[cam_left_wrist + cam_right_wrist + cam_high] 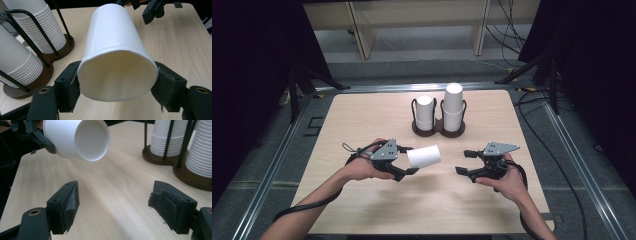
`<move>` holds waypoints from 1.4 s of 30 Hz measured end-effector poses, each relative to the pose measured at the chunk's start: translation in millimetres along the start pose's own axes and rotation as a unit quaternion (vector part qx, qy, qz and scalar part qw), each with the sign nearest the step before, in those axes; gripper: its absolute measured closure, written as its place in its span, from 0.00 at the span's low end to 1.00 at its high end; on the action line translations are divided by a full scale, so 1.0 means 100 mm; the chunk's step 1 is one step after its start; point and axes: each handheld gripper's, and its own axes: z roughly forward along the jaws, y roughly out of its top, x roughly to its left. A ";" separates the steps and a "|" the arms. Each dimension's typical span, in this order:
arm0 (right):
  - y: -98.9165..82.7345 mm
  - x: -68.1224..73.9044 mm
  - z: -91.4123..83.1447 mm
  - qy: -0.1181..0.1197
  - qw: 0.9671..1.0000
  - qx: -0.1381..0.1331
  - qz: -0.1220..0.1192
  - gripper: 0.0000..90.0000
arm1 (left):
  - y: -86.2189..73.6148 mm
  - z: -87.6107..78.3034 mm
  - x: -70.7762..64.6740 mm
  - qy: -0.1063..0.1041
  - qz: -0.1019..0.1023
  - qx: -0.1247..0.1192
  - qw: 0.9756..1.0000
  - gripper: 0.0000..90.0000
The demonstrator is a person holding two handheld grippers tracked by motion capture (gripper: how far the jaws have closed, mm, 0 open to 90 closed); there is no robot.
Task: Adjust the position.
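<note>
Paper cup (424, 156) sideways in left gripper (404, 161) fingers, right gripper (465, 162) agape

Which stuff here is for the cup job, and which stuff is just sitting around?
Part of the job:
- white paper cup, lying sideways, pinched at its rim by the left gripper
- right gripper, fingers apart with nothing between them, aimed at the cup
- two stacks of white paper cups in the dark wire holder

Just lying about:
- black cables on the floor beyond the pale wooden table
</note>
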 end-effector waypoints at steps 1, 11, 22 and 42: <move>0.00 0.00 0.00 -0.005 1.000 0.005 -0.003 0.25 | 0.01 -0.01 0.00 -0.001 0.004 0.003 1.000 0.33; -0.01 0.04 0.03 0.010 1.000 0.017 -0.007 0.26 | 0.07 -0.05 0.02 -0.013 0.013 0.013 1.000 0.34; 0.03 0.09 0.08 0.020 0.999 0.039 -0.029 0.26 | 0.10 -0.02 0.02 -0.042 0.023 0.057 0.997 0.34; 0.00 0.13 0.14 0.029 0.996 0.070 -0.047 0.26 | 0.28 0.00 0.04 -0.066 0.057 0.112 0.990 0.34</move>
